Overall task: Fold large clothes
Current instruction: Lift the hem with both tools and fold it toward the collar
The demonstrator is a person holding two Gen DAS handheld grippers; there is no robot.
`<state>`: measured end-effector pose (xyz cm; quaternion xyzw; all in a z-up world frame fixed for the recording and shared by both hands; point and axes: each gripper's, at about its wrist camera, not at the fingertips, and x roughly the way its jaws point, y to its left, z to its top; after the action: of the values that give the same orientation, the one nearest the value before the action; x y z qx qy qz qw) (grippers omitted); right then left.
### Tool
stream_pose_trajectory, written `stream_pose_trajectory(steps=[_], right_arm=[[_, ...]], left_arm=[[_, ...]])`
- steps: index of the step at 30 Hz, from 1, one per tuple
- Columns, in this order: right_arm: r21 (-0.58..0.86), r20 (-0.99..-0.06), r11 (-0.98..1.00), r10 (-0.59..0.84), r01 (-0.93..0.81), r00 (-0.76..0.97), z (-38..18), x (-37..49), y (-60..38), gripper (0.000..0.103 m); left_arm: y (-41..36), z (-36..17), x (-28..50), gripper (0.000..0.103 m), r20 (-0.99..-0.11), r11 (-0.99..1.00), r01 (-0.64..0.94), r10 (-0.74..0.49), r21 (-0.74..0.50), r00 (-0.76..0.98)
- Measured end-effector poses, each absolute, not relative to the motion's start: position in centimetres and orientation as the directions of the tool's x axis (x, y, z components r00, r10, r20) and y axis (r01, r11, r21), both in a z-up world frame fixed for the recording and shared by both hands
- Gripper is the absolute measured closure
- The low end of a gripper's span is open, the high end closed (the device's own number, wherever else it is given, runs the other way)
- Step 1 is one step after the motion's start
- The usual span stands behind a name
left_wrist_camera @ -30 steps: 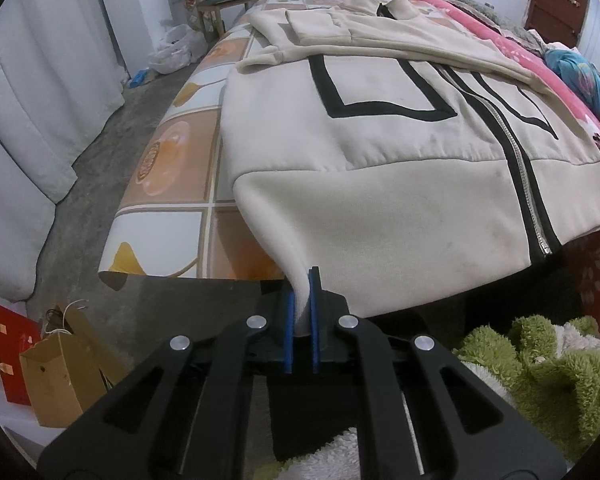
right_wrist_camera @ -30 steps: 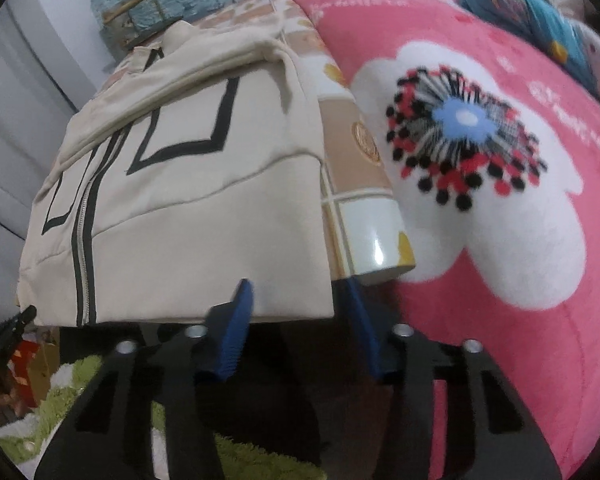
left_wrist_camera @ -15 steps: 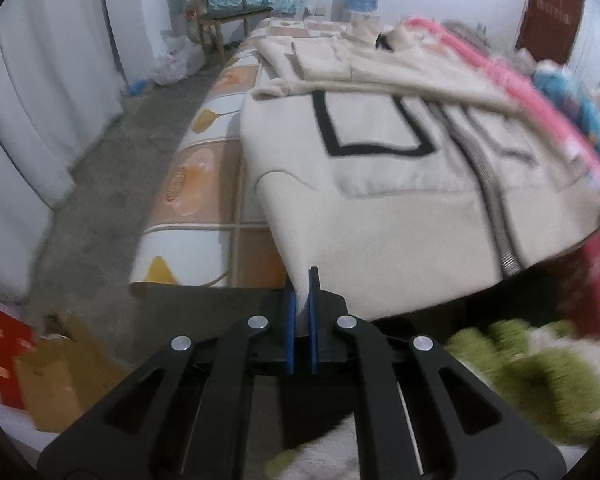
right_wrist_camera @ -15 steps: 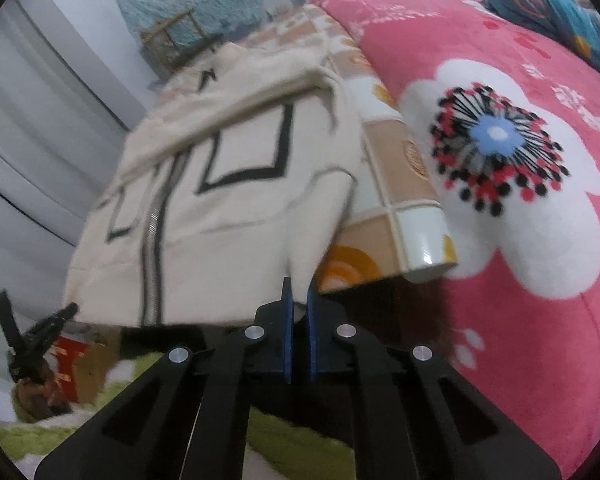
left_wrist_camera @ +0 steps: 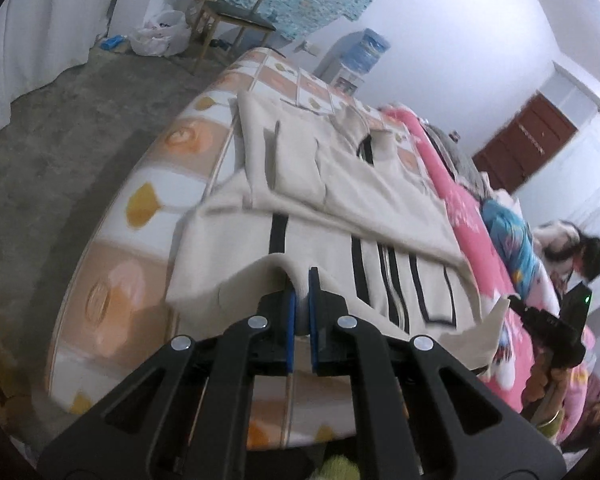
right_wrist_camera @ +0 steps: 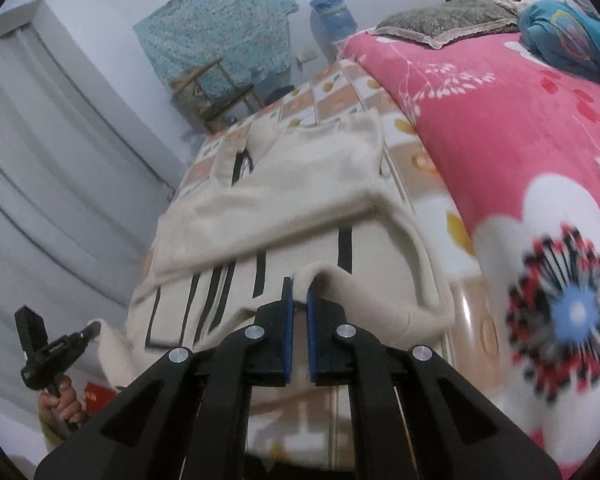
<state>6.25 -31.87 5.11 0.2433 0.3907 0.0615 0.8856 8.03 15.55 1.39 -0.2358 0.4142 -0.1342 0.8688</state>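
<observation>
Grippers, left (left_wrist_camera: 302, 280) and right (right_wrist_camera: 299, 286), clamp the jacket (left_wrist_camera: 340, 200) hem; next, carry it toward the collar.

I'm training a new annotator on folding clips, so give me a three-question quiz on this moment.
1. True or false: the left gripper and the right gripper each pinch the cream jacket's hem.
2. What lies right of the jacket in the right wrist view: A pink floral blanket, B green towel, C laptop?
3. Which piece of furniture stands against the far wall?

Key: 1 true; 2 A; 3 a wooden chair.
</observation>
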Motion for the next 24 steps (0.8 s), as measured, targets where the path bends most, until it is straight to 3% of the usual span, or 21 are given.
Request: stream_pose_trajectory(steps=[6,9,10,11,13,18,22,23,24], right_arm=[[0.505,-0.652,0.852,0.272,0.138,0.708,2.9,11.7,-33.4,0.096],[0.483,-0.694,0.851,0.23,0.204,0.682,1.0,13.2,-34.4,0.089],[0.473,-0.699,0.854,0.216,0.215,0.681,0.9,13.1,-34.6,0.087],[0.465,-0.7,0.859,0.207,0.215,0.684,0.9,12.7,-34.8,0.084],[0.418,-0.699,0.883,0.161,0.215,0.697,1.3,11.2,-35.2,0.06],[0.242,-0.752,0.948,0.049,0.207,0.657,0.9,9.0,-35.0,0.054],[0.146,-0.808,0.973,0.014,0.177,0.588,-1.2,9.4,-34.1,0.054],[0.095,-0.806,0.983,-0.018,0.16,0.592,-1.4,9.6,-33.6,0.054],[0.061,-0.805,0.986,-0.044,0.156,0.591,-1.6,9.7,-33.2,0.055]], left_arm=[[16.9,-1.1,13.4,0.092,-0.674,0.846,-0.057,-0.379,-0.53,0.634],[18.1,-1.9,14.2,0.069,-0.69,0.851,-0.129,-0.314,-0.509,0.652],[18.4,-1.9,14.0,0.068,-0.684,0.849,-0.134,-0.307,-0.511,0.662],[18.8,-1.8,13.8,0.068,-0.674,0.845,-0.131,-0.311,-0.519,0.67],[19.3,-1.6,12.8,0.064,-0.668,0.85,-0.116,-0.311,-0.514,0.676],[17.2,-2.3,10.6,0.064,-0.755,0.935,-0.065,-0.24,-0.35,0.61],[14.4,-3.7,9.9,0.064,-0.809,0.987,-0.062,-0.086,-0.149,0.581],[14.0,-3.8,9.8,0.065,-0.807,0.992,-0.061,-0.057,-0.115,0.587],[13.5,-3.8,9.7,0.073,-0.801,0.995,-0.055,-0.03,-0.079,0.598]])
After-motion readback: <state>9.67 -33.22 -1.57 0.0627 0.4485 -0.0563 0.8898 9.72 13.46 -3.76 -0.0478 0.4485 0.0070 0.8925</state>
